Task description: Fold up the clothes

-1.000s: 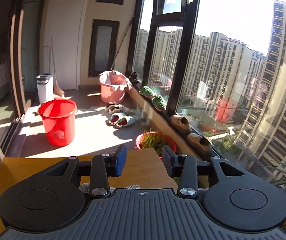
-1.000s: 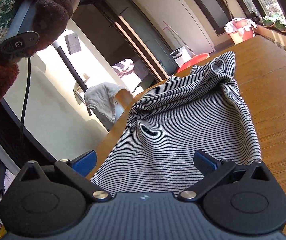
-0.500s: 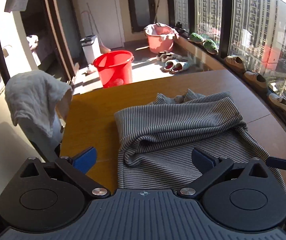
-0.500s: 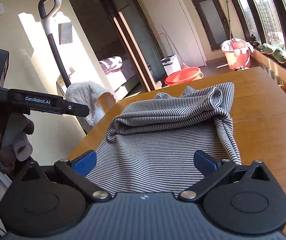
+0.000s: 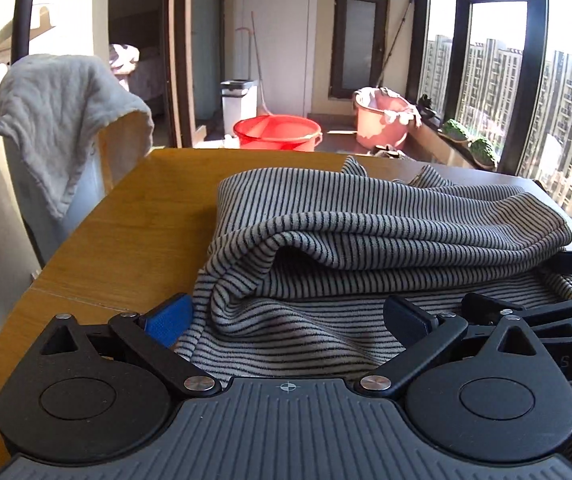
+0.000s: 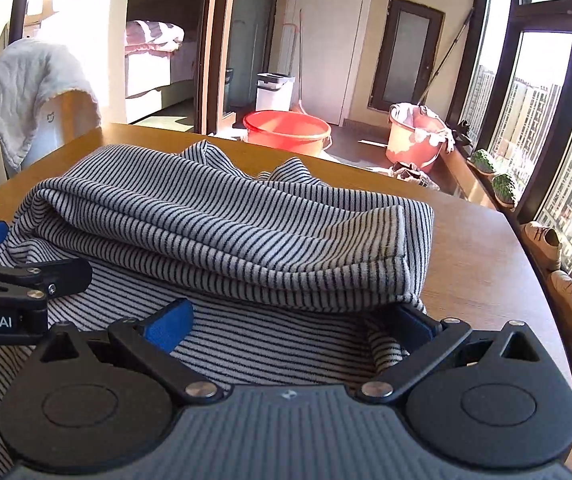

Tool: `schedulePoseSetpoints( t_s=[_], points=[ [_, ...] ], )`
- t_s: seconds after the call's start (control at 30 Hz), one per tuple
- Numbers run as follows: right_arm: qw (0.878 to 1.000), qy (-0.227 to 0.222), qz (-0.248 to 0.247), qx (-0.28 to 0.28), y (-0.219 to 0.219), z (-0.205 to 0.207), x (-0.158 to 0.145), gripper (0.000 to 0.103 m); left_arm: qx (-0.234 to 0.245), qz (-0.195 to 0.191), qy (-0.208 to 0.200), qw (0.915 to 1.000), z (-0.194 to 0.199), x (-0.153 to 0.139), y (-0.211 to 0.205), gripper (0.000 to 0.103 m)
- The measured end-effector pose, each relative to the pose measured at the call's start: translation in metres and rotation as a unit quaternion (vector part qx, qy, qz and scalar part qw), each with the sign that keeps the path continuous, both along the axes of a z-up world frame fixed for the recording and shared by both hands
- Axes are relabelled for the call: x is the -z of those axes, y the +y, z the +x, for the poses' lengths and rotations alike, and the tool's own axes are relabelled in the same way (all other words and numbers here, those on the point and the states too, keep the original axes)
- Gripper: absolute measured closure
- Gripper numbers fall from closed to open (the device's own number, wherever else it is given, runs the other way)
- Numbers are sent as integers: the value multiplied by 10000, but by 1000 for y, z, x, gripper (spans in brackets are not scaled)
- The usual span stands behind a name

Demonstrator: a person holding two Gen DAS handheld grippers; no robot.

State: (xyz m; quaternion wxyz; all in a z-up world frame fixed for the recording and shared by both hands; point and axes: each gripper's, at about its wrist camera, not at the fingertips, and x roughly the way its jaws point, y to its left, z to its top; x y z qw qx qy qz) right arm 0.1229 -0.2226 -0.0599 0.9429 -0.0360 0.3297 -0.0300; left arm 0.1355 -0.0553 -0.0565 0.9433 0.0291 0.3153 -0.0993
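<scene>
A grey-and-black striped garment [image 5: 366, 216] lies on the wooden table [image 5: 134, 232], its far part folded over toward me into a thick roll. My left gripper [image 5: 288, 318] is open wide, low over the garment's near left edge, with flat fabric under and between its fingers. My right gripper [image 6: 288, 316] is open just as wide over the near right part of the same garment [image 6: 226, 220], its right pad beside the fabric's edge. Each gripper shows at the side of the other's view: the left gripper [image 6: 26, 254] and the right gripper [image 5: 526, 284].
A white towel [image 5: 66, 120] hangs over a chair back at the table's left. Beyond the far edge stand a red basin [image 5: 278, 132], a pink bucket [image 5: 382, 120] and a white bin [image 5: 238, 100]. Shoes [image 6: 546, 236] line the window ledge on the right.
The left gripper opened from half shut to wide and dropped from facing the balcony down onto the garment. The right gripper rolled level and swung across to the garment's right side.
</scene>
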Motion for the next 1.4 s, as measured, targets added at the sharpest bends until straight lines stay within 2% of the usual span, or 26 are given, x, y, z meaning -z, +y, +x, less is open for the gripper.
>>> schedulePoseSetpoints(
  t_s=[0.07, 0.17, 1.4],
  points=[
    [9999, -16, 74, 92, -2, 2, 0, 0, -152, 54, 158, 9997, 2, 2, -3, 0],
    [9998, -71, -64, 146, 4, -2, 0, 0, -224, -18, 255, 9994, 3, 4, -1, 0],
    [9999, -64, 32, 139, -3, -5, 1, 0, -225, 7, 262, 9994, 5, 4, -5, 0]
  ],
)
